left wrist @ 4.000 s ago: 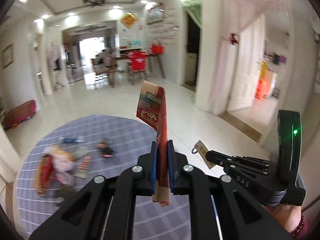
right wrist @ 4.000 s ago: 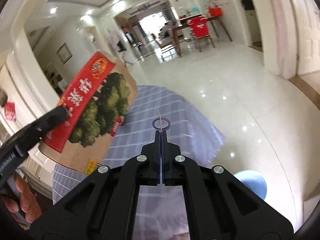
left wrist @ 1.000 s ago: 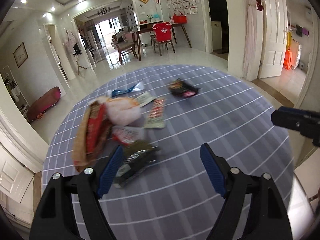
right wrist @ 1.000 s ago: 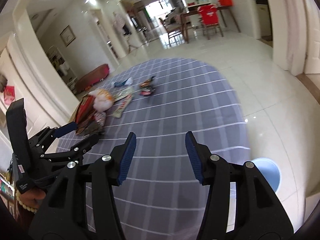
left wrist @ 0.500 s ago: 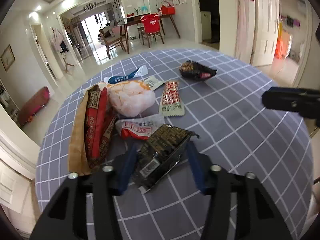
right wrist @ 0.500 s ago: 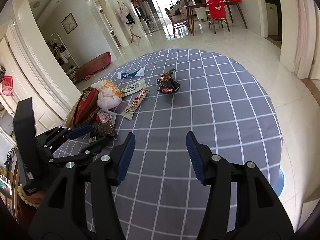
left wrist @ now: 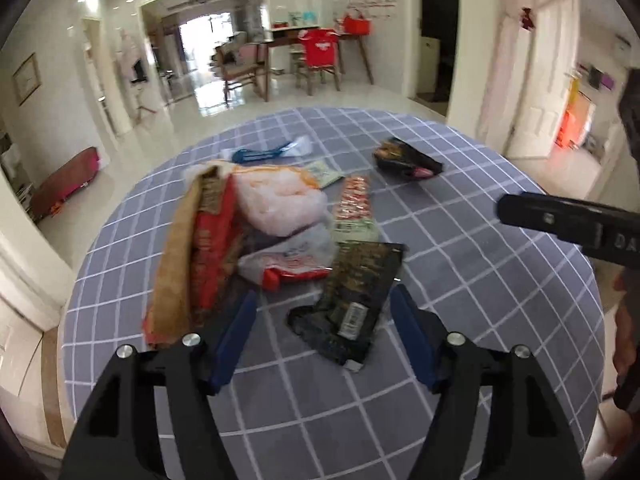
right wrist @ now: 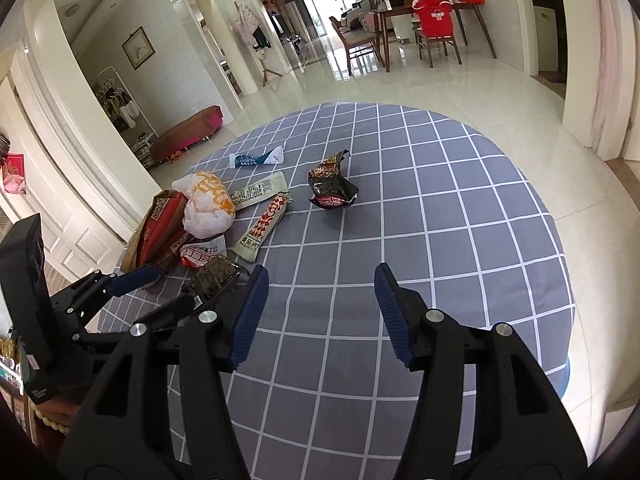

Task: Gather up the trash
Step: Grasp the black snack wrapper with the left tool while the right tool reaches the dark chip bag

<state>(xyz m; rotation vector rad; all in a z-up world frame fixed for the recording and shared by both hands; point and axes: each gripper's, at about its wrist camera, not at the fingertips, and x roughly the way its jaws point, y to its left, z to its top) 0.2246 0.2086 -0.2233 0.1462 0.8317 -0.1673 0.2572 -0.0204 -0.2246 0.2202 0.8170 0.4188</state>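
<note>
A: Dark foil wrapper (left wrist: 352, 304) lies flat on the grey checked cloth (left wrist: 460, 300), near end of the litter pile, between the parted fingers of the left gripper (left wrist: 324, 334). Nothing held.

B: Right gripper (right wrist: 320, 312)?

A: Also spread, empty, over bare cloth to the right.

B: Advice: lower the left, pinch the raised near edge, lift clear of the white-red packet (left wrist: 288, 262).

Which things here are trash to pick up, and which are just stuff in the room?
Trash on the table:
dark flat wrapper
red-and-white packet
white crumpled bag
brown-and-red carton
red patterned bar wrapper
crumpled black bag
blue-and-white sachet

Just room stuff:
dining chairs
red bench
framed picture
</note>
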